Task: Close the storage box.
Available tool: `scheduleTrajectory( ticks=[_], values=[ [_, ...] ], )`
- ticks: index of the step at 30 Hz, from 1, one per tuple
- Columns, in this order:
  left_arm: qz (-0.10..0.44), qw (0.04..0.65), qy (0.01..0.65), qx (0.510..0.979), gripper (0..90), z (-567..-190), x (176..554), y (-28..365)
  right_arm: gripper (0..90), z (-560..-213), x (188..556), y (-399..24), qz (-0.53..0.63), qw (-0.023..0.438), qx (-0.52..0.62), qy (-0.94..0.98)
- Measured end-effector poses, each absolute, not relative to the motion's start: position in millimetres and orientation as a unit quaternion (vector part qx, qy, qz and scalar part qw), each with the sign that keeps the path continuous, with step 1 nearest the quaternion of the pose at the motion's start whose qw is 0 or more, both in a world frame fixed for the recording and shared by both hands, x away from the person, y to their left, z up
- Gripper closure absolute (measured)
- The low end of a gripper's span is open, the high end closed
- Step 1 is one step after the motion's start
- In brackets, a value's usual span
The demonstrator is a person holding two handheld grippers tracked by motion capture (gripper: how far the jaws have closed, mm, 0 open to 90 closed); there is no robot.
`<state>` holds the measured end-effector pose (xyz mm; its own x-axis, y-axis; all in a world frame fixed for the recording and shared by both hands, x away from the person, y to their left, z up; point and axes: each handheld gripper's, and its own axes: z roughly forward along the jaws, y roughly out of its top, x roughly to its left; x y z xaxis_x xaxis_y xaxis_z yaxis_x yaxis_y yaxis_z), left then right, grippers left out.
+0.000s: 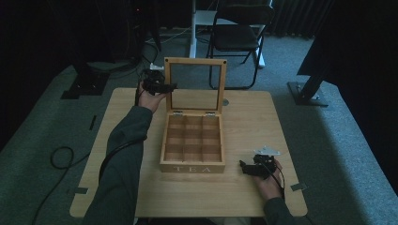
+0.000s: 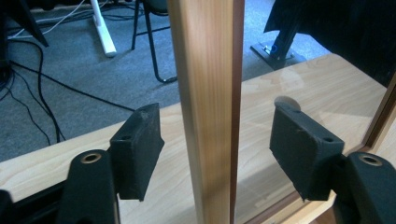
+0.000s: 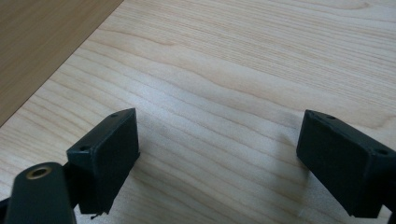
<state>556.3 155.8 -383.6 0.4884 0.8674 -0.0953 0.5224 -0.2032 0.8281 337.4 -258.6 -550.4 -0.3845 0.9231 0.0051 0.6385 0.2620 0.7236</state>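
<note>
A wooden tea box marked "TEA" on its front sits at the middle of the light wooden desk, its front wall near the desk's near edge and its nine compartments bare inside. Its glass-paned lid stands upright, hinged along the box's far wall. The left gripper is held at the lid's left frame rail, close to the desk's far-left corner; in the left gripper view its jaws stand wide apart on either side of that upright rail, neither pad touching the wood. The right gripper rests low over the desk just beside the box's front-right corner, toward the near-right part of the desk, pointing at the box. In the right gripper view its jaws are spread wide over bare desk, with nothing between them.
</note>
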Motion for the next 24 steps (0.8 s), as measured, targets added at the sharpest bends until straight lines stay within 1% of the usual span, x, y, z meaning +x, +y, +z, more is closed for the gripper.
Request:
scheduleTrajectory(
  ticks=[5,6,7,16,24],
  values=[
    [0.198,0.428,0.460,0.752,44.2,-380.6,557.9,154.0,12.5,-550.5,337.5,-258.7,0.329,0.217,0.510,0.764],
    [0.197,0.426,0.461,0.753,48.6,-380.5,558.1,153.6,12.5,-550.5,337.4,-258.7,0.329,0.217,0.511,0.764],
    [0.198,0.420,0.461,0.756,50.3,-380.5,558.0,153.5,12.6,-550.5,337.4,-258.7,0.329,0.217,0.511,0.764],
    [0.193,0.430,0.463,0.751,53.4,-378.7,551.4,156.5,12.5,-550.5,337.4,-258.6,0.329,0.216,0.511,0.764],
    [0.183,0.455,0.459,0.741,55.3,-378.3,537.1,163.7,12.6,-550.5,337.4,-258.6,0.329,0.216,0.511,0.764]
  ],
)
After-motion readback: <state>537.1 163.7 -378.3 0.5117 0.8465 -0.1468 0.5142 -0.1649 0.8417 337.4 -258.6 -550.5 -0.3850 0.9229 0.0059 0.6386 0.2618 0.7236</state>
